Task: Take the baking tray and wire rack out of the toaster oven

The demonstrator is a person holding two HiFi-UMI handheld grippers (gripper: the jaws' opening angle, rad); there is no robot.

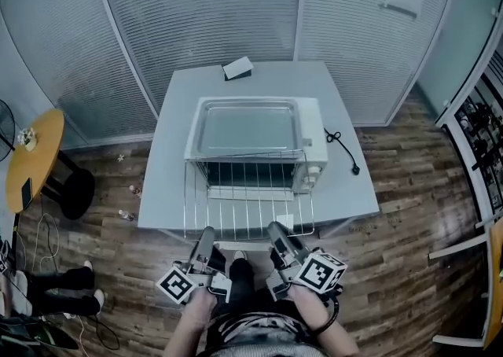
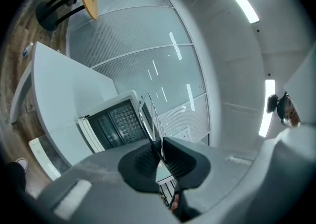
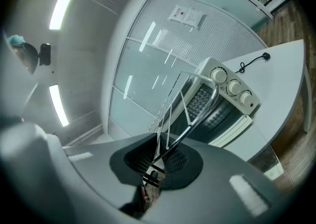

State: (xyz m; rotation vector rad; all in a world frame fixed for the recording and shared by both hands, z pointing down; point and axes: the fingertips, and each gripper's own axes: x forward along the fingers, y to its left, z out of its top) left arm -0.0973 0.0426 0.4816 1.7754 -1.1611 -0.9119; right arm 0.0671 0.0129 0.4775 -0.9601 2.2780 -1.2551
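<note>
Before oven [image 1: 313, 147], left tongs [image 1: 207, 233], right tongs [image 1: 277, 231] clench wire rack [image 1: 247, 212]; only head view shows baking tray [image 1: 247, 129] atop oven

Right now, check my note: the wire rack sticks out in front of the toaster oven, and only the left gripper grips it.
Not only the left: the right gripper is also shut on the wire rack, as the right gripper view shows. The rest of the note stands.
</note>
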